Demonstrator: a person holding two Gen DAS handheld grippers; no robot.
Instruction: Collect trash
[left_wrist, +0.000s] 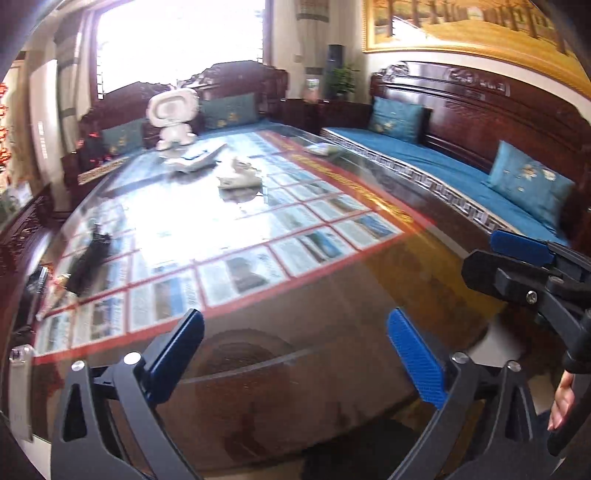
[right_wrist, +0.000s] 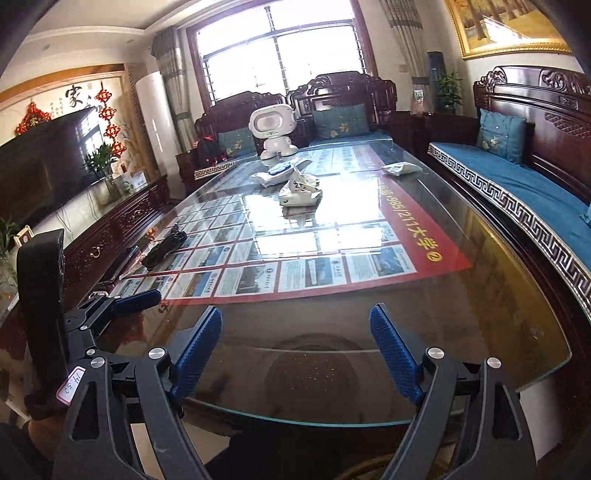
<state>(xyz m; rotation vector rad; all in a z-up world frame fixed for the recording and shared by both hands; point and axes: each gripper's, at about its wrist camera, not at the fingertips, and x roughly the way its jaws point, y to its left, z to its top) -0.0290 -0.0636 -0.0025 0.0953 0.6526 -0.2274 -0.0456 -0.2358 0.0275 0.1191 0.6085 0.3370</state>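
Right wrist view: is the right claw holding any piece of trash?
No. The right claw stands open over bare glass at the table's near end, while the crumpled wrapper lies far up the table.

Both wrist views are looking from the near end along the glass surface (right_wrist: 498, 332), sharing the white robot toy (left_wrist: 171, 118) in the upper middle.

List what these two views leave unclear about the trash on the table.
- Crumpled wrapper: print too small in the right wrist view, glare-blurred in the left.
- Flat packet: contents unreadable, too small.
- Wrappers by the toy robot: overlapping, count unclear.
- Bin: outside both views.
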